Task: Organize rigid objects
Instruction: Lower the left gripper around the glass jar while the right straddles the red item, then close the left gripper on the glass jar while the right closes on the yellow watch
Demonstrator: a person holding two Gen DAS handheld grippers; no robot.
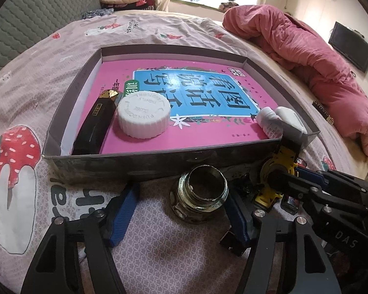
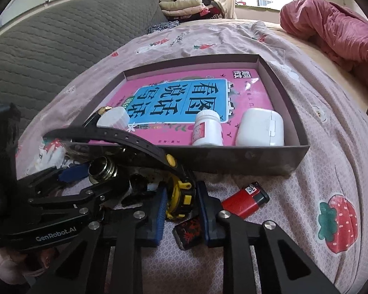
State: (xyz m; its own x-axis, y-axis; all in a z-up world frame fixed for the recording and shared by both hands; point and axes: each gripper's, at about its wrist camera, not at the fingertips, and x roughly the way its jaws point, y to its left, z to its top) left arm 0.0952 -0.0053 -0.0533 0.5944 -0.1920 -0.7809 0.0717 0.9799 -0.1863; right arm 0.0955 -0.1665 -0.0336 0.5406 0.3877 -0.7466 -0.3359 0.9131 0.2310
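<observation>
Left gripper (image 1: 181, 210) spread wide around an open glass jar (image 1: 202, 191) on the bed, right pad touching it, right gripper (image 2: 181, 205) pinching a yellow tape measure (image 2: 181, 196), red lighter (image 2: 245, 199) beside it, shallow box (image 2: 233, 161) just beyond holding a pink book (image 1: 196, 98), strawberry-print sheet (image 1: 19, 159), pink quilt (image 1: 306, 44), window behind.

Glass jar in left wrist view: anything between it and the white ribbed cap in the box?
Only the box's near wall. The glass jar sits on the bedsheet outside it; the white ribbed cap lies inside on the pink book.
</observation>
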